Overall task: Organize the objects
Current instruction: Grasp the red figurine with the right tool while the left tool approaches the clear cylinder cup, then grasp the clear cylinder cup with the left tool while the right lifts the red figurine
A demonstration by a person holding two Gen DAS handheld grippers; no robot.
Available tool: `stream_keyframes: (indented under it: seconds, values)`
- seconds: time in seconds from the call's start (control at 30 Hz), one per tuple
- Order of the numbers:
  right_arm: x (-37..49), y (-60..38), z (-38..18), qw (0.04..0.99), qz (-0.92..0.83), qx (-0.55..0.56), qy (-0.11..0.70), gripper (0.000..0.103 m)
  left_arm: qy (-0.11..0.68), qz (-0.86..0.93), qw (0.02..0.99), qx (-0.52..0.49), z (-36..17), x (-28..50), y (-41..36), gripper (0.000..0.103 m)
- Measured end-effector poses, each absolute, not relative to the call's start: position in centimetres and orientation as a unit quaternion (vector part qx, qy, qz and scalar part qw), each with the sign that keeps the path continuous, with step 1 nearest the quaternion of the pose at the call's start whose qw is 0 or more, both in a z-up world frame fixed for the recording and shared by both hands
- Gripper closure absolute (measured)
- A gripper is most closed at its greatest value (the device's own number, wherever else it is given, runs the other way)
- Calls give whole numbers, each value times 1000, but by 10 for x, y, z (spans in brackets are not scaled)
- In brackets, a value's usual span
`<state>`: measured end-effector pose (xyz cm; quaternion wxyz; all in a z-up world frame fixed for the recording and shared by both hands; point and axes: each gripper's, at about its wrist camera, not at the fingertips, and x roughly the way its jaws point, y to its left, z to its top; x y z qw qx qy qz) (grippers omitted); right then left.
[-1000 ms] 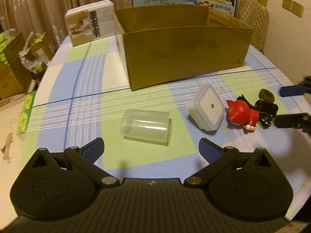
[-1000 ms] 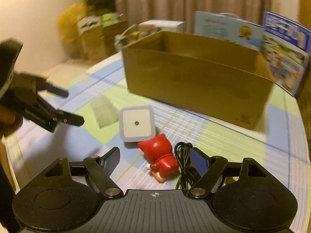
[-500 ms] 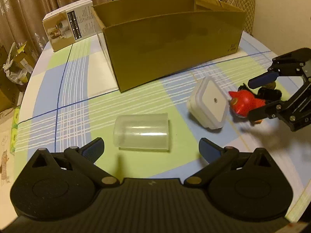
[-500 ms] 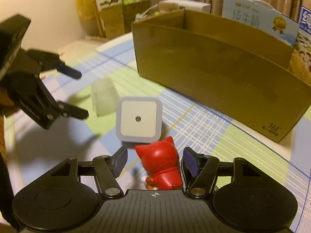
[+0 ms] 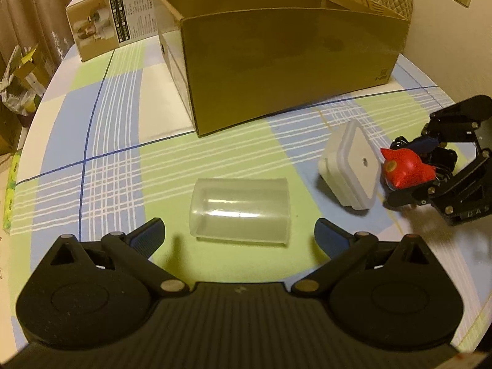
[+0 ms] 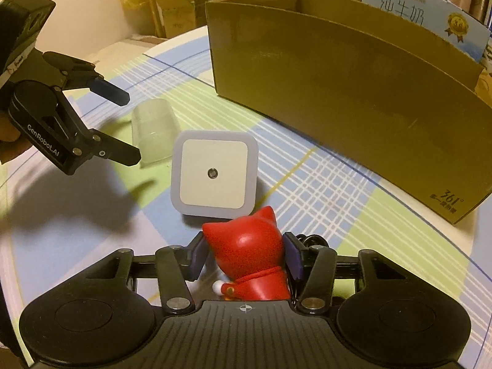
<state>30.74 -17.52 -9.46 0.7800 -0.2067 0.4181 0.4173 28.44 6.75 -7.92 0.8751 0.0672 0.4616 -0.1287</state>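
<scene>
From the left wrist camera, the left gripper [image 5: 240, 235] hung low over a checked tablecloth [image 5: 101, 160], its jaws wide apart and holding nothing. A clear plastic cup [image 5: 240, 212] lay on its side just ahead, in line with the gap between the blue fingertips [image 5: 147, 235] but not touched by them. Behind it stood an open cardboard box [image 5: 286, 64]. To the right, a white square night light [image 5: 350, 166] leaned on the cloth, touching a red cat toy [image 5: 406, 169]. The right gripper [image 5: 409, 169] straddled that toy from the far right edge. A smaller printed carton [image 5: 110, 24] sat at the back left.

From the right wrist camera, the right gripper [image 6: 244, 256] had the red cat toy [image 6: 249, 252] between its fingers, the jaws closing; whether the pads pressed on the toy yet could not be told. The night light [image 6: 213, 170] stood just beyond, the cup [image 6: 153, 129] behind it, and the left gripper [image 6: 129, 129] reached in from the left, jaws apart. The box [image 6: 347, 92] filled the background.
</scene>
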Motion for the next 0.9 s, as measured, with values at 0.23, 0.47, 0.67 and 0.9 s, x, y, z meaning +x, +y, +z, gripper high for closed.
stream_keyframes:
  seconds: [0.23, 0.47, 0.67, 0.9]
  values:
    - [309, -173, -87, 785, 403, -164, 441, 59, 462, -126, 875, 73, -85, 295, 63, 3]
    - [306, -176, -84, 785, 399, -165, 444, 59, 475, -131, 868, 62, -91, 306, 63, 13]
    - [306, -182, -80, 791, 388, -154, 447, 59, 481, -137, 864, 54, -92, 310, 65, 15]
    - [305, -183, -77, 797, 377, -146, 449, 59, 485, -136, 863, 47, -93, 311, 67, 27]
